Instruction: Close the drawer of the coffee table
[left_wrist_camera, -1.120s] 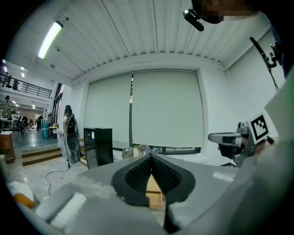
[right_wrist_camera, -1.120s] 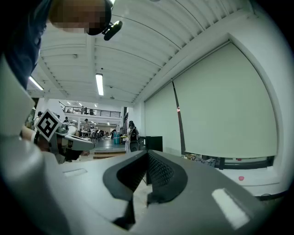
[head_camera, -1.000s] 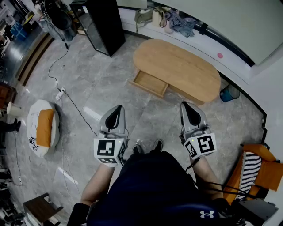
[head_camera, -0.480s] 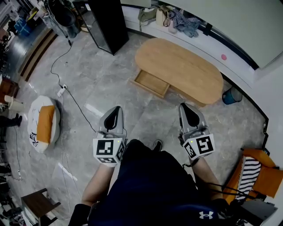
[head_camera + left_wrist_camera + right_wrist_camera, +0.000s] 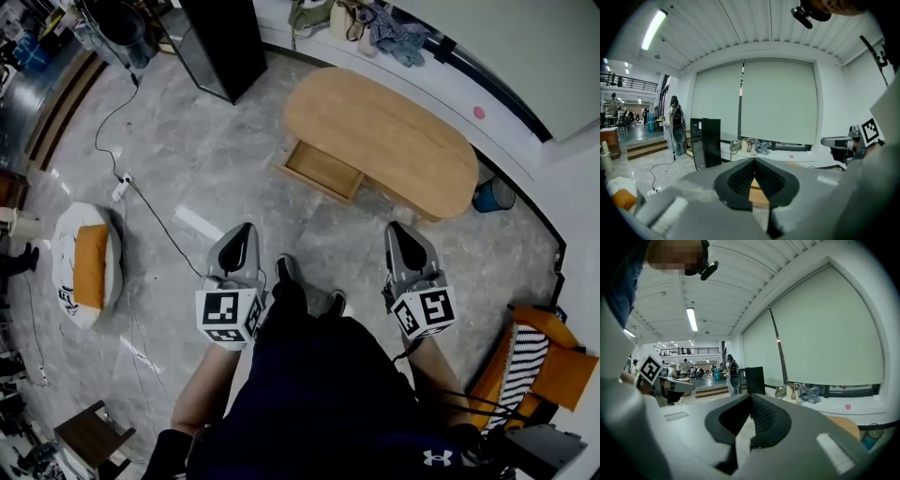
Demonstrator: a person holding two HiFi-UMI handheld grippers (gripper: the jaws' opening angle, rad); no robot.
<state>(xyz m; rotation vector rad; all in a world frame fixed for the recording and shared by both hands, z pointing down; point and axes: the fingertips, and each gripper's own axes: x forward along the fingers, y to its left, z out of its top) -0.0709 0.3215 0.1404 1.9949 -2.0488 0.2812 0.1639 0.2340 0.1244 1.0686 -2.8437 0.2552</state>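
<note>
Stepping closer, a person [image 5: 319, 394] brings the left gripper [image 5: 246, 230] and right gripper [image 5: 397, 229], jaws together and empty, toward the drawer [image 5: 323, 171], which is still open and unpushed.

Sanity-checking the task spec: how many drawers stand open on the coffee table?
1. The drawer juts from the near side of the coffee table, by its left end in the head view. The far side is hidden; another could be there.
</note>
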